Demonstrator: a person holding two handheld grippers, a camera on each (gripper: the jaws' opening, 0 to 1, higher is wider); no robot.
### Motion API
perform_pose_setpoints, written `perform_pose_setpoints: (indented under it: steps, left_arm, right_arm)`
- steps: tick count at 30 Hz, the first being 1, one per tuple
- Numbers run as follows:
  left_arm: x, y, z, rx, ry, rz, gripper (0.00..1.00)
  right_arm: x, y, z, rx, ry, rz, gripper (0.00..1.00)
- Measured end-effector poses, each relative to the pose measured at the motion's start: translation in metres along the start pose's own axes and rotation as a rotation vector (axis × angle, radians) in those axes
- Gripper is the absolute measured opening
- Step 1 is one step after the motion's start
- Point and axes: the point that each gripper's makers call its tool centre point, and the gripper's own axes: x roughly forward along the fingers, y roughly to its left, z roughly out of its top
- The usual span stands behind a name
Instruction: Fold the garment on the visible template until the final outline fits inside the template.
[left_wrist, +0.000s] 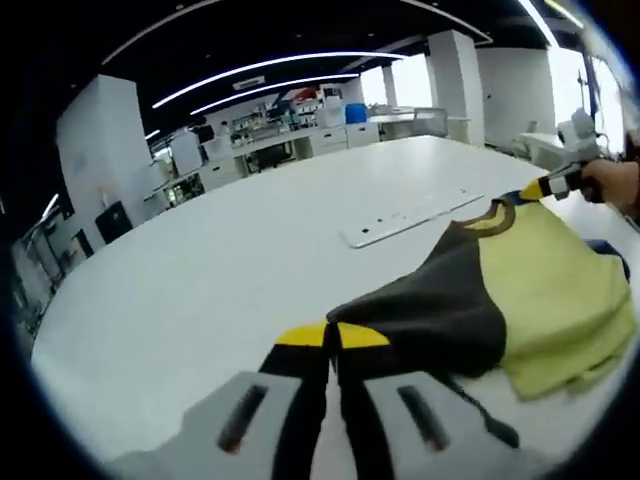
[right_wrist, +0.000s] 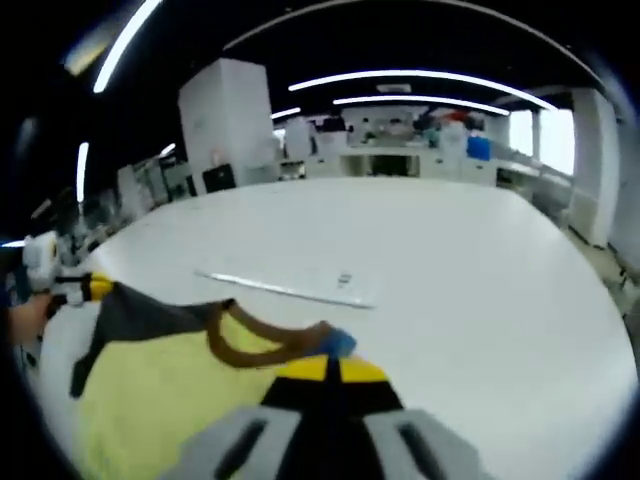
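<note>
Presently the garment (left_wrist: 520, 290), a pale yellow top with dark grey sleeves and a brown-trimmed neckline, lies partly folded on the white table (left_wrist: 220, 260). In the left gripper view, the left gripper (left_wrist: 331, 337) has its yellow-tipped jaws closed together on the edge of a dark grey sleeve, the cloth running away from the fingertips toward the yellow body beyond. Past the garment, a person's hand (left_wrist: 612, 182) holds the other gripper at the collar end. In the right gripper view, the right gripper (right_wrist: 330, 370) has its jaws pressed shut on the garment's neckline (right_wrist: 262, 345), where a small blue tag shows just beyond the tips. The yellow panel spreads beside the fingers, layered and slightly rumpled. A thin white strip (right_wrist: 290, 287) lies flat on the table beyond the garment, apart from it.
</note>
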Motion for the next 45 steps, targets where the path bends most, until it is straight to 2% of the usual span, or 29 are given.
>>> perform_pose_setpoints:
  steps: [5, 8, 11, 16, 20, 23, 26, 28, 32, 36, 40, 45]
  left_arm:
    - [0.005, 0.003, -0.015, 0.011, 0.057, 0.020, 0.00]
    - [-0.001, -0.004, -0.010, 0.019, 0.054, 0.016, 0.00]
    - [-0.008, -0.005, -0.007, 0.014, 0.045, 0.023, 0.01]
    - [-0.019, -0.002, -0.004, -0.048, 0.008, 0.011, 0.21]
    - [-0.029, -0.004, -0.004, -0.082, -0.013, -0.006, 0.37]
    - [-0.039, -0.007, -0.002, -0.090, -0.037, -0.020, 0.45]
    - [-0.047, -0.010, 0.000, -0.103, -0.051, -0.041, 0.53]
    - [-0.054, -0.014, 0.001, -0.100, -0.061, -0.050, 0.58]
    - [-0.068, -0.023, -0.004, -0.094, -0.065, -0.087, 0.69]
    - [-0.078, -0.028, -0.009, -0.061, -0.070, -0.121, 0.77]
    - [-0.089, -0.034, -0.014, -0.059, -0.067, -0.140, 0.80]
    - [-0.101, -0.051, -0.020, -0.078, -0.070, -0.163, 0.79]
  right_arm:
    - [0.004, 0.000, -0.005, -0.009, 0.015, 0.009, 0.00]
    - [0.004, 0.004, -0.006, -0.015, 0.020, 0.025, 0.00]
    - [0.003, 0.007, -0.003, -0.035, 0.013, 0.028, 0.09]
    - [-0.008, 0.019, 0.006, -0.035, -0.012, 0.045, 0.27]
    - [-0.025, 0.028, 0.009, -0.048, -0.021, 0.054, 0.46]
    - [-0.033, 0.030, 0.011, -0.048, -0.022, 0.062, 0.54]
    - [-0.048, 0.032, 0.005, -0.033, -0.018, 0.051, 0.62]
    - [-0.052, 0.030, 0.002, -0.019, -0.015, 0.054, 0.63]
    - [-0.078, 0.035, -0.011, -0.004, -0.007, 0.046, 0.67]
    - [-0.103, 0.040, -0.030, -0.015, 0.020, 0.032, 0.69]
    - [-0.119, 0.039, -0.044, 0.000, 0.033, 0.030, 0.68]
    - [-0.141, 0.045, -0.069, -0.007, 0.067, 0.030, 0.65]
